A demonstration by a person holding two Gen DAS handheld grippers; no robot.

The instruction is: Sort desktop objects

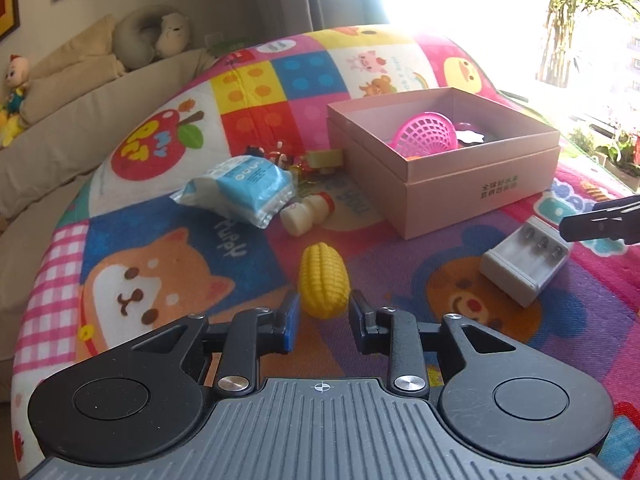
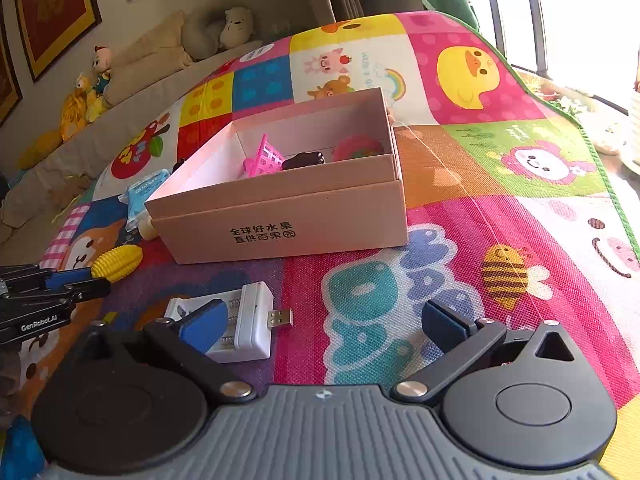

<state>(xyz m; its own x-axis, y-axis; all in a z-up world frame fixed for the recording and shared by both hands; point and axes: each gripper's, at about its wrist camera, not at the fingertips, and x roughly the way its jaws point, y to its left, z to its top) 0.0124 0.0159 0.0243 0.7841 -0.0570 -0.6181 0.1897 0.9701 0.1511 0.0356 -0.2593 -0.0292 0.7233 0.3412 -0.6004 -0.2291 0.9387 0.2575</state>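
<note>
A yellow toy corn (image 1: 323,285) lies on the colourful play mat, its near end between the fingertips of my left gripper (image 1: 324,312), whose jaws stand around it without clearly pressing it. The corn also shows in the right wrist view (image 2: 118,263), with the left gripper (image 2: 80,282) beside it. My right gripper (image 2: 324,324) is wide open and empty, its left finger over a white battery charger (image 2: 248,322), which also shows in the left wrist view (image 1: 524,263). A pink cardboard box (image 1: 440,196) holds a pink toy basket (image 1: 426,135) and other small toys.
A blue-white tissue pack (image 1: 244,188), a small white bottle with a red cap (image 1: 306,212) and several small toys (image 1: 296,160) lie left of the box. A beige sofa (image 1: 60,128) with plush toys stands behind. A bright window is at the right.
</note>
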